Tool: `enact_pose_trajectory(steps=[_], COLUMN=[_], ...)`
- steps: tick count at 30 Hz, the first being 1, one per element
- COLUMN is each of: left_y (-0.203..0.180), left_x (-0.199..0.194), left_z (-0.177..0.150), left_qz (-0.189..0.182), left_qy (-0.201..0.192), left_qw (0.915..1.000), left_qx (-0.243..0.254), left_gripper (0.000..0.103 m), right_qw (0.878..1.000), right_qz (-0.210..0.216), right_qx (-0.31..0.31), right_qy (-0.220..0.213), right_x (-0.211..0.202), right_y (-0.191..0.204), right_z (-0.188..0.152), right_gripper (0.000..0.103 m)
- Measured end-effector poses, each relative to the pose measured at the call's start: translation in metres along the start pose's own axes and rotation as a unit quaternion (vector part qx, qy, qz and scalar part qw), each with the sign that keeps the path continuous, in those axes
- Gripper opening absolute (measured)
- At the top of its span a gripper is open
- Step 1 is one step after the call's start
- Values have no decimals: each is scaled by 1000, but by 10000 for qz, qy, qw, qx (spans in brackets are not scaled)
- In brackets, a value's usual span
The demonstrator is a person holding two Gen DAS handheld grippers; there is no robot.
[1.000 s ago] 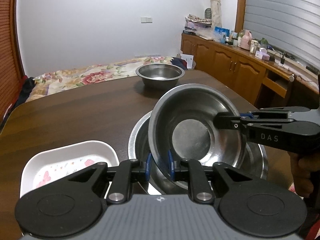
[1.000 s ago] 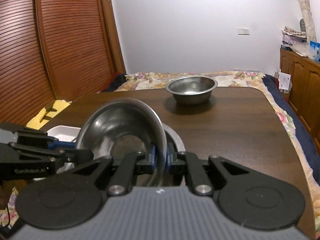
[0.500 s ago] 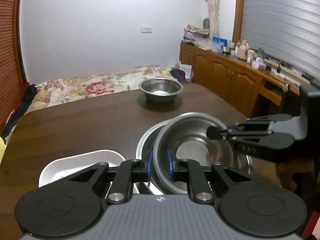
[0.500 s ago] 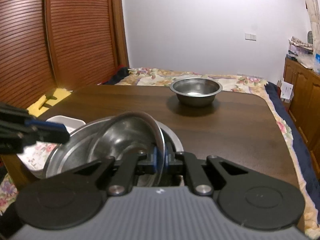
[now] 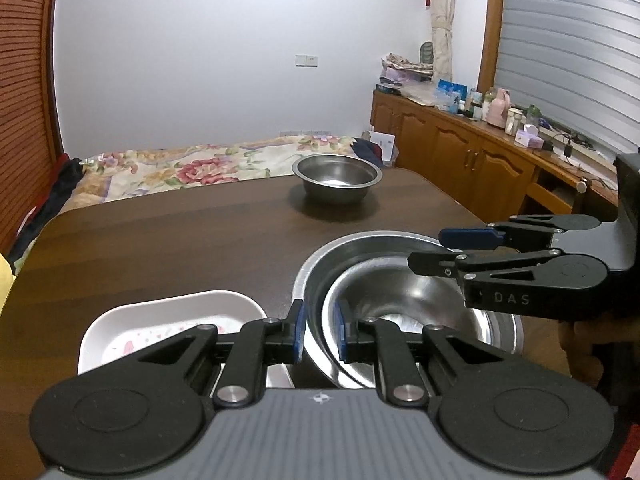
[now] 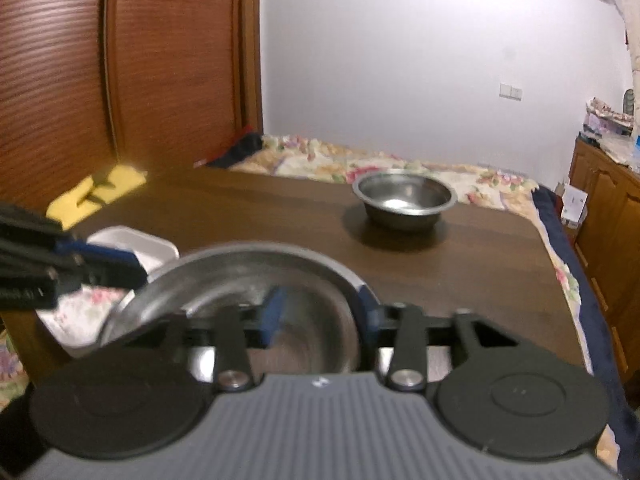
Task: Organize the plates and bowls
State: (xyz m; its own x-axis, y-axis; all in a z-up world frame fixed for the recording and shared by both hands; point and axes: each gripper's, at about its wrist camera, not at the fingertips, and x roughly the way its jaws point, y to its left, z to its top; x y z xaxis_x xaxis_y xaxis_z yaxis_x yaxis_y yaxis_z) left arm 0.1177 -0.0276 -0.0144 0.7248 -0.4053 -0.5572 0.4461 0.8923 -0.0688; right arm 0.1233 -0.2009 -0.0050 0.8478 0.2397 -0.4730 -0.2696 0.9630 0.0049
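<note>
The right gripper (image 6: 320, 312) is opening off the steel bowl (image 5: 404, 300) nested in the larger bowl (image 5: 508, 336) straight ahead, while the left gripper (image 5: 318, 330) pinches its near rim, so it should release gently once the bowl sits level.

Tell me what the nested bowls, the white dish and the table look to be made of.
Nested bowls: apparently stainless steel, polished, judging by the grey mirror glints.
White dish: glossy and opaque with a pink floral print; ceramic or melamine, hard to tell.
Table: dark wood or wood-look laminate, smooth, faint grain bands.
</note>
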Motion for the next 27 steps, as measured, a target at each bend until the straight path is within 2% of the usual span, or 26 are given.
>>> enact_pose_trajectory(steps=[13,18,21,23,24,26,27], left_y=[4,6,6,6,6,6,6], left_x=[-11,-17,-18,-19,-19,-20,-21], left_z=[8,12,15,17,18,20,22], left_qz=[99,157,180,204,222,260,295], left_qy=[-207,-292,-347,-394,-419,-477,-529], left_qw=[9997,9994,9992,9990,9989,9985,9981], left_qx=[5,27,39,45,54,74,85], left_gripper=[17,25,33,48,52,72,77], right_qw=[9995,9991,9988,9986,9985,9982,9981], right_qz=[1,-92,-165,-194,-214,-235,-248], right_qx=[144,223,219,211,206,201,207], right_qy=[-264,-344,-395,-434,-463,-506,-531], right_x=[-18,-26,-31,-34,-35,-37,-38], right_y=[-4,-9,-11,-13,-14,-16,-17], right_z=[10,16,18,19,20,22,23], right_gripper=[46,49,52,61,61,64,67])
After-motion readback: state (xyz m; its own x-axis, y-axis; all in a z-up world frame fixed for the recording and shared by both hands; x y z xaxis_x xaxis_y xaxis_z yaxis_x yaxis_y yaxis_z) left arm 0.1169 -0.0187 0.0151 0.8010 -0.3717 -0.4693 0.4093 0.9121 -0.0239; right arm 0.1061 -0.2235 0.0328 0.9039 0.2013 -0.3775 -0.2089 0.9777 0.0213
